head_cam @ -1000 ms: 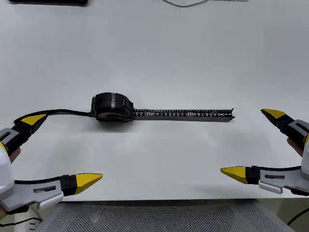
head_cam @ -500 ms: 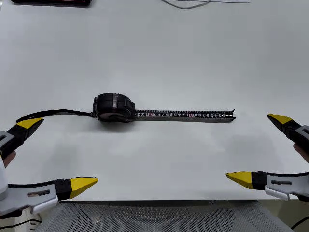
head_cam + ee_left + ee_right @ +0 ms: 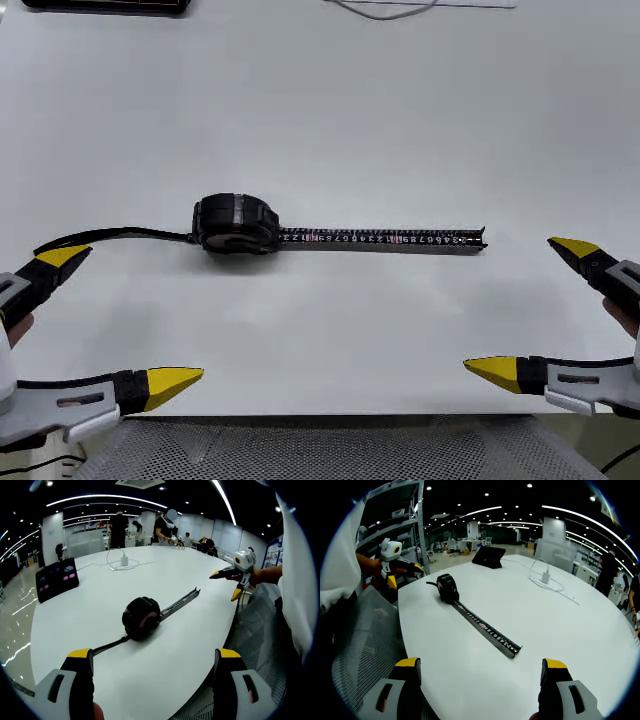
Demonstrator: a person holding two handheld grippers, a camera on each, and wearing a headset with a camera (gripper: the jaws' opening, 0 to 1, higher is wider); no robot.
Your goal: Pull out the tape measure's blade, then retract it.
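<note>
Lying mid-frame in the head view, the tape measure (image 3: 235,223) sits on the table (image 3: 330,110) with its blade (image 3: 380,238) already drawn out toward the right and a black strap (image 3: 130,233) trailing left — so retracting looks like the step in hand. The left gripper (image 3: 130,315) at lower left and the right gripper (image 3: 520,305) at lower right both gape wide, empty, well apart from it. Steadying it with the left while the right guides the blade home would likely prevent a whipping snap-back.

I read the surface (image 3: 400,120) as smooth white with a faint sheen. The tape measure (image 3: 234,223) is cased in matt black plastic; its blade (image 3: 380,238), toward 3 o'clock, looks dark and semi-gloss.
</note>
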